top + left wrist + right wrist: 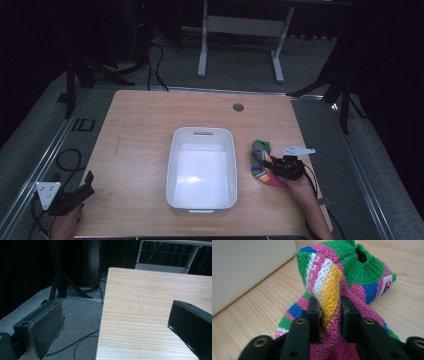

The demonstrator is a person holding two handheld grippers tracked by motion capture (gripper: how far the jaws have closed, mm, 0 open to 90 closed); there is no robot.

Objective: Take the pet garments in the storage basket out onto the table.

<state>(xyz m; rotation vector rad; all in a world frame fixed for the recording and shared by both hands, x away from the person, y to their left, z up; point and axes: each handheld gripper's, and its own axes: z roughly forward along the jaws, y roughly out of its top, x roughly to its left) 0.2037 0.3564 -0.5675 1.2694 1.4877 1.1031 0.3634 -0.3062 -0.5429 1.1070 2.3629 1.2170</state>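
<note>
A: Where does the knitted sock lie, and why is a fold of it raised?

B: On the table, just right of the white tub. The right gripper has pinched up a ridge of the sock between its jaws, likely as a grip for lifting.

A: And the left gripper?

B: Spread wide and holding nothing, parked at the table's near left edge, clear of the work.

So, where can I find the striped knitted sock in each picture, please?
High view: the striped sock lies right of the white bin, at the right gripper.
Right gripper view: centre, a fold between the jaws.
Left gripper view: bare table instead.
Shared landmark: the white bin.
</note>
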